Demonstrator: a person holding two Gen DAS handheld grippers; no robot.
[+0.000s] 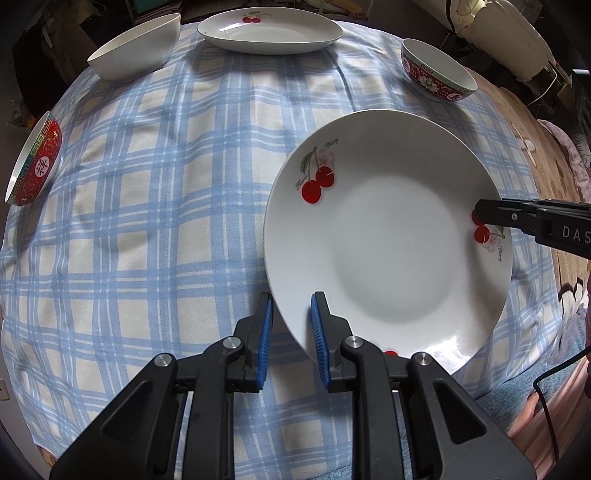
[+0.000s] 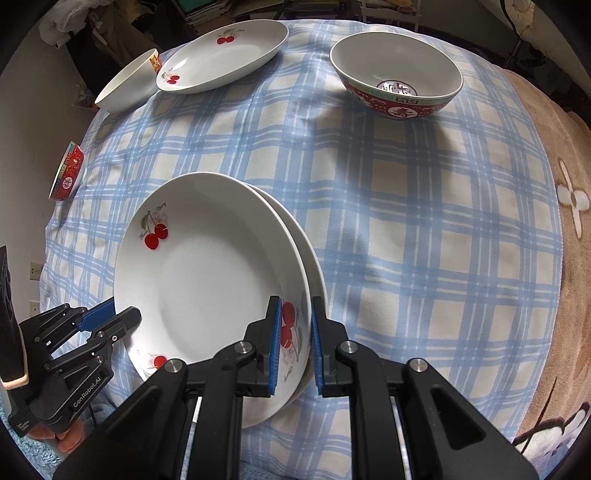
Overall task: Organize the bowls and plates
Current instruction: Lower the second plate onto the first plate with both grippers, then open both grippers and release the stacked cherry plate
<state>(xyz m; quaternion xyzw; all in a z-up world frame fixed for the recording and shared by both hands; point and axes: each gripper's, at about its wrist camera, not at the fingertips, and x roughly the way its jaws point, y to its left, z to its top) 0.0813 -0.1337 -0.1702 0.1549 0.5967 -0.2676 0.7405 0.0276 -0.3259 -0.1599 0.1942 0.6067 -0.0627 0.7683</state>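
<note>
While both grippers point steeply down, left gripper [image 1: 291,325] and right gripper [image 2: 295,343] nearly closed, pinching opposite rims of the top cherry plate [image 2: 207,280] — stacked on another, three plates, four bowls around it.

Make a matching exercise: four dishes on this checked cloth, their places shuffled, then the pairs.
1 plain white ceramic bowl
2 red patterned bowl with a character inside
3 lone white cherry-print plate
4 top white cherry-print plate of the stack

A rim held by left gripper and right gripper
B far-right part of the blue checked cloth
C far-left corner
D middle of far edge

Pairs: 1-C; 2-B; 3-D; 4-A
</note>
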